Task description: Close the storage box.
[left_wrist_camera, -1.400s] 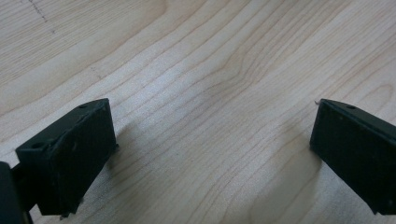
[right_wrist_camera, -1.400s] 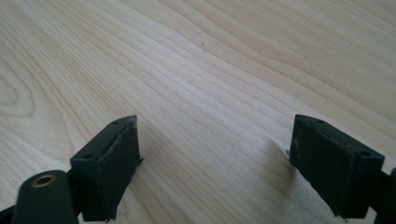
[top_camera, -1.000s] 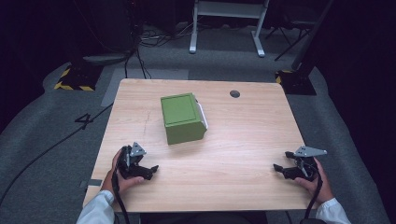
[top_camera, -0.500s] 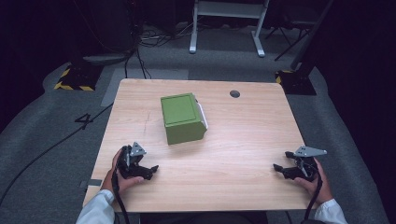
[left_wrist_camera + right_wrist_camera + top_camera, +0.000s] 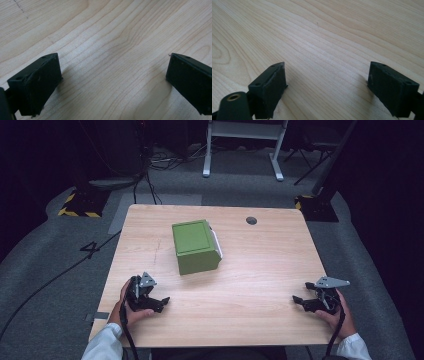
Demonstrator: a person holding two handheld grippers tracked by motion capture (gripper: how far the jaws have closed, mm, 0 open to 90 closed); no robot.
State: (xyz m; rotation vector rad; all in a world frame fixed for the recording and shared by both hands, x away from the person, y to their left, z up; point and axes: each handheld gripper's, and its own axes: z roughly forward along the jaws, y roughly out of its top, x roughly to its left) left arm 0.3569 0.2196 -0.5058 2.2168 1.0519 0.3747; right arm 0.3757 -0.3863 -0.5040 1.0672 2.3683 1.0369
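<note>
I see my left gripper (image 5: 159,303) and right gripper (image 5: 298,300) both spread wide, empty, low over the light wooden table (image 5: 260,265); green rectangular plastic box (image 5: 194,246) sits mid-table, well apart.

Green plastic bin (image 5: 196,246): centre of your wooden table (image 5: 260,270), slightly toward 11 o'clock.
Left gripper (image 5: 150,300): 7 o'clock.
Right gripper (image 5: 306,301): 5 o'clock.
</note>
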